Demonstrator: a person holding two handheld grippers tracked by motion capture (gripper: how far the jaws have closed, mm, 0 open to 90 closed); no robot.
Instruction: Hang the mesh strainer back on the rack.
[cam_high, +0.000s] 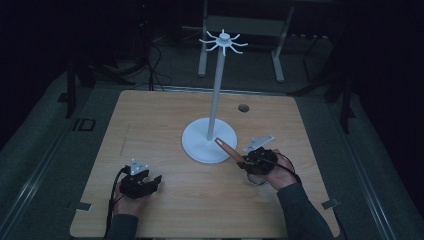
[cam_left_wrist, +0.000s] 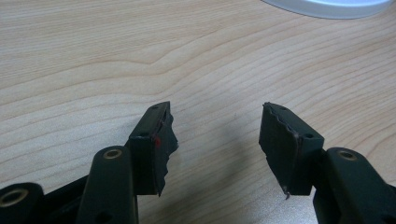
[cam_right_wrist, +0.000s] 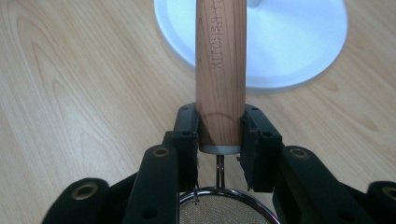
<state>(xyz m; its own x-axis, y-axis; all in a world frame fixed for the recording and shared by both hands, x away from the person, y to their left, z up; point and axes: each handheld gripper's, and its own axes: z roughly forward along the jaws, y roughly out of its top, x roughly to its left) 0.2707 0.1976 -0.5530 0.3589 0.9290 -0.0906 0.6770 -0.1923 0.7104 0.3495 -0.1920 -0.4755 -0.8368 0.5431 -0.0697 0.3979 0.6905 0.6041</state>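
Wooden counter (cam_high: 165, 115), dim room. White stand (cam_high: 210, 140) near the centre: round base, tall pole, ring of hooks at the top.

Right tool (cam_right_wrist: 219, 135): jaws clamped on the lower end of a strainer's wooden handle (cam_right_wrist: 220, 70), one pad on each side. Handle carries printed lettering (too foreshortened to read in full). It points away from the hand toward the stand's base. Below the jaws a thin metal stem leads to the mesh bowl (cam_right_wrist: 219, 207) with its chrome rim, sitting close to the hand. In the high view the handle slants up and left from the right tool (cam_high: 243, 162), its tip over the base's edge.

Left tool (cam_left_wrist: 215, 144): jaws wide apart, nothing between them, low over bare counter, well left of the stand.
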